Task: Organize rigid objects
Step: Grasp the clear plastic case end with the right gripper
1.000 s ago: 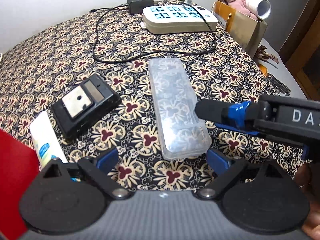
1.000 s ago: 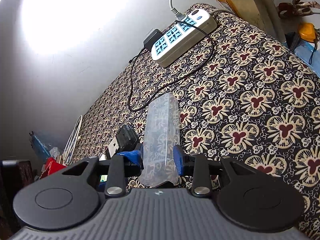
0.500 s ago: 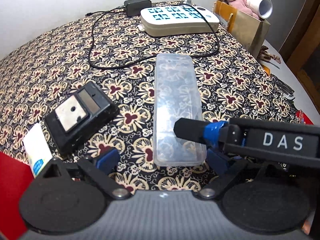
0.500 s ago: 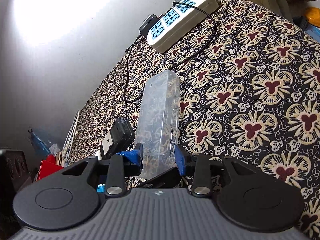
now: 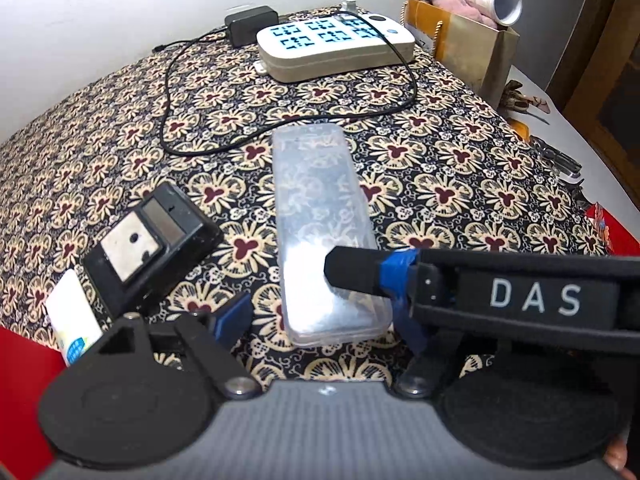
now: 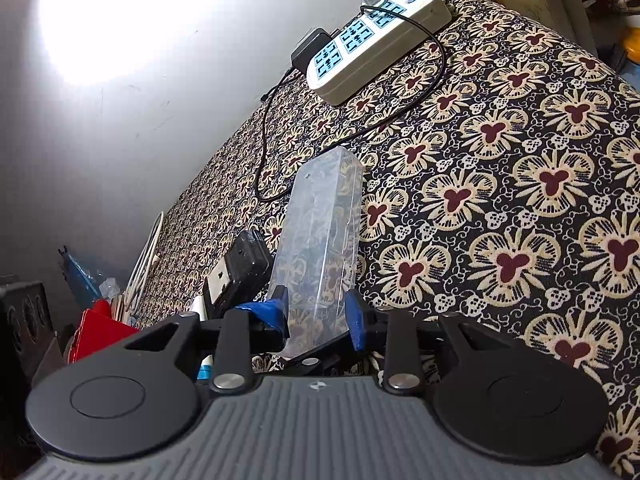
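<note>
A clear plastic case (image 5: 320, 216) lies lengthwise on the flower-patterned cloth (image 5: 460, 184). My right gripper (image 6: 316, 308) reaches in from the right, its jaws closing on the case's (image 6: 320, 232) near end. Both blue pads touch it, and the upper finger (image 5: 352, 274) rests on its top. My left gripper (image 5: 324, 326) straddles the same end from the front. Its jaws are closing, but the pads stand clear of the case's sides. A black device with a white plate (image 5: 148, 240) lies left of the case.
A white power strip (image 5: 332, 44) with a black adapter (image 5: 250, 30) and a looping black cable (image 5: 168, 120) sits at the far edge by the wall. A gold paper bag (image 5: 468, 52) stands far right. A white packet (image 5: 72, 320) and something red (image 5: 20, 380) lie near left.
The right gripper's finger slid leftward from beside the case onto its near end, and its pads closed in on the case. The left gripper's pads came closer together.
</note>
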The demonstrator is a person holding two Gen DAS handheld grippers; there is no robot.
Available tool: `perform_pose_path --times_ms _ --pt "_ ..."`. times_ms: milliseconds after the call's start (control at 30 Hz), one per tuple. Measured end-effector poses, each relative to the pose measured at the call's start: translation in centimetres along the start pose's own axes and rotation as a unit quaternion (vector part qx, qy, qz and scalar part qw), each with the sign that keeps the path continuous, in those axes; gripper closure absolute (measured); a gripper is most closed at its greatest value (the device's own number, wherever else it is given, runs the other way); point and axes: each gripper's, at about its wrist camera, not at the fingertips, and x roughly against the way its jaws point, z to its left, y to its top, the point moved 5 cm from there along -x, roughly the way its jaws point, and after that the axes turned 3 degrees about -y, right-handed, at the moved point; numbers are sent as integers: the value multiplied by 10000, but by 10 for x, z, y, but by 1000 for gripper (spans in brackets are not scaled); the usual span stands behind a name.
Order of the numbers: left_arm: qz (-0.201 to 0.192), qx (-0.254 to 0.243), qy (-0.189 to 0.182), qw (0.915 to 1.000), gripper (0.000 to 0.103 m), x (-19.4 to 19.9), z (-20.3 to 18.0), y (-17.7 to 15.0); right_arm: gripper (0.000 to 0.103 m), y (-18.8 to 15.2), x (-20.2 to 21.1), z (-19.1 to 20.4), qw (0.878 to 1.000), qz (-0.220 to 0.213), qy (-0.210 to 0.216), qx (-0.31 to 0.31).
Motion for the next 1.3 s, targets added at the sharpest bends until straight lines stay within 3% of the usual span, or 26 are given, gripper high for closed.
perform_pose_path --times_ms 67,233,400,467,533,600,733,967,1000,1067,1300 --pt "2 -39 -34 10000 29 2 -2 -3 91 -3 3 1 10000 33 25 31" --pt "36 -130 -260 9996 43 12 -7 -14 93 -14 16 1 9998 111 139 23" --pt "47 -232 -269 9994 44 20 -13 -26 93 -27 26 -1 9996 189 180 48" --pt "-60 -207 -158 9996 35 24 -10 -25 92 -27 30 -1 9996 148 194 107" --pt "-316 -146 -94 9993 17 32 -4 -22 88 -22 38 -3 9998 -90 144 96" --pt "-524 -113 -156 9984 9 40 0 -16 87 -12 46 -5 9991 -341 263 -58" --pt "-737 -11 -210 9971 7 36 1 -2 87 9 43 -7 9983 -474 292 -146" --pt "-587 181 8 9981 8 3 3 11 86 23 7 -7 9998 -160 117 7" --pt "-532 220 -10 9983 14 -1 5 11 86 23 3 -7 9999 -144 67 18" --pt "-396 275 -83 9988 36 -7 8 11 87 23 -3 -10 9999 -101 65 -17" --pt "-388 136 160 9990 54 -10 8 13 92 23 -14 -10 9998 3 203 -29"
